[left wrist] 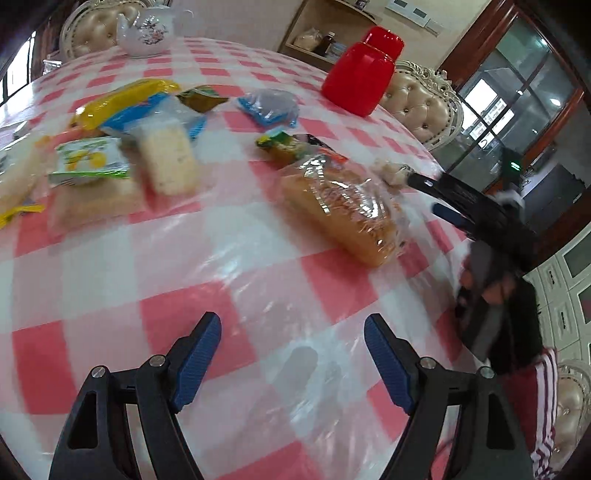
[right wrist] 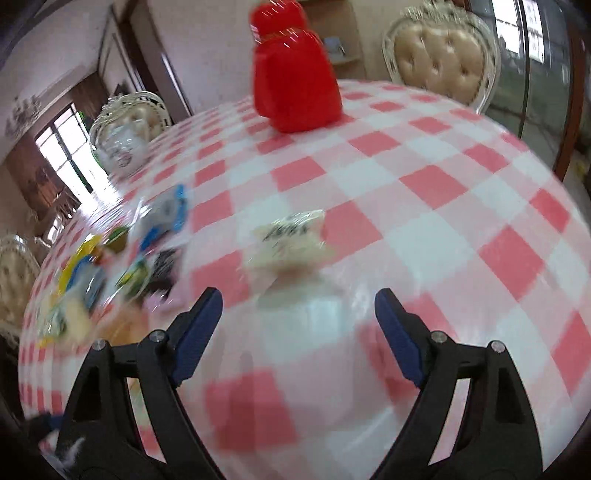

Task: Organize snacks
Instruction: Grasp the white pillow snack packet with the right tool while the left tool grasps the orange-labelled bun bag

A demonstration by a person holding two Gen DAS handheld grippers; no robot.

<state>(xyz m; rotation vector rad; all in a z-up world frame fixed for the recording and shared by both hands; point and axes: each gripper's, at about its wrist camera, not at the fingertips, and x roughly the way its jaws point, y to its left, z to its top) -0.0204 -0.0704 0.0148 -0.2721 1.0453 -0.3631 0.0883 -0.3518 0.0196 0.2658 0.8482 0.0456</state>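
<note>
Several snack packs lie on the pink-and-white checked tablecloth [left wrist: 258,280]. In the left wrist view a clear-wrapped bread loaf [left wrist: 343,214] lies ahead, with a green-yellow pack [left wrist: 88,162], a pale cracker pack [left wrist: 170,158], a yellow pack [left wrist: 122,99] and a blue-edged bag [left wrist: 269,105] further left. My left gripper [left wrist: 291,354] is open and empty above the cloth. My right gripper [right wrist: 297,325] is open and empty; a small pale snack pack [right wrist: 291,240] lies just ahead of it. The right gripper also shows in the left wrist view [left wrist: 424,192], beside that small pack [left wrist: 391,171].
A red plastic container [left wrist: 358,79] stands at the far side, also in the right wrist view [right wrist: 295,81]. A white teapot [left wrist: 147,31] stands at the back left. Padded chairs [right wrist: 443,62] surround the table. The table edge [left wrist: 454,266] runs on the right.
</note>
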